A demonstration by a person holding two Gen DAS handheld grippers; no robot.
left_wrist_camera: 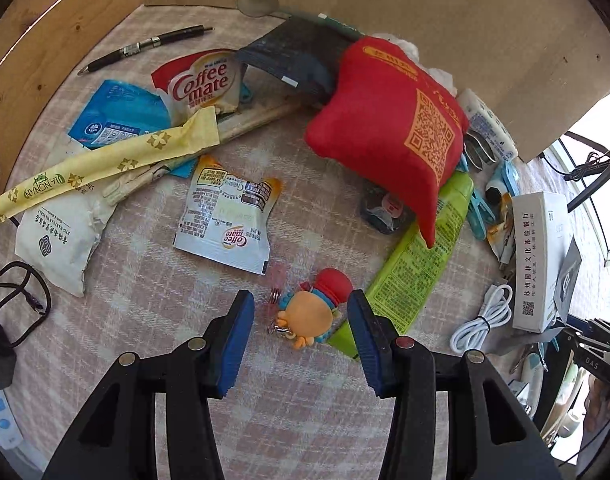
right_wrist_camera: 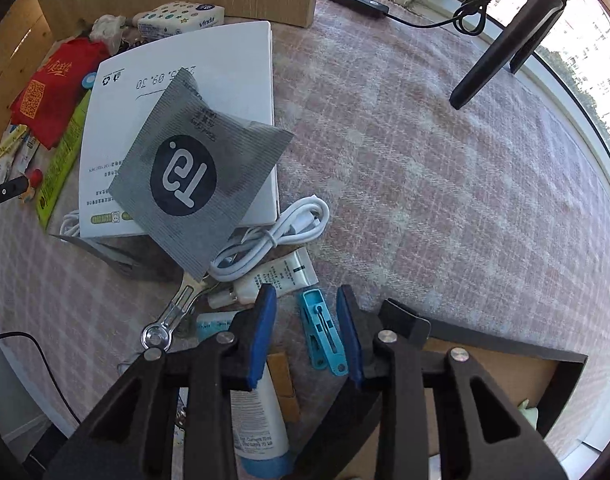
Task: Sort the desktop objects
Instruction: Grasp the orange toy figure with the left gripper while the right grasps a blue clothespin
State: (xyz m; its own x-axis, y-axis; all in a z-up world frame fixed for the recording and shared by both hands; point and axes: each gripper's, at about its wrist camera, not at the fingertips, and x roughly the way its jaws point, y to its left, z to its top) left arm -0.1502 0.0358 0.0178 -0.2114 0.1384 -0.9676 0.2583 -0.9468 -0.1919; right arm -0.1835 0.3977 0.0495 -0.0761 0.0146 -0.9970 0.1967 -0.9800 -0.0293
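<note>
Left hand-held gripper [left_wrist_camera: 301, 310] released, blue ribbed pads either side of keychain [left_wrist_camera: 311, 310]: orange rubbery cartoon figure, red round cap, small metal ring, lying on desk [left_wrist_camera: 145, 280] on pink plaid woven cloth. Right hand-held gripper [right_wrist_camera: 307, 312] released, straddling blue plastic clip [right_wrist_camera: 323, 332] on desk, not touching.

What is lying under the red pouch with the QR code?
Under the red pouch lie part of a green tube, a small dark packet and the edge of a dark blue bag. Whatever else it covers is hidden.
</note>
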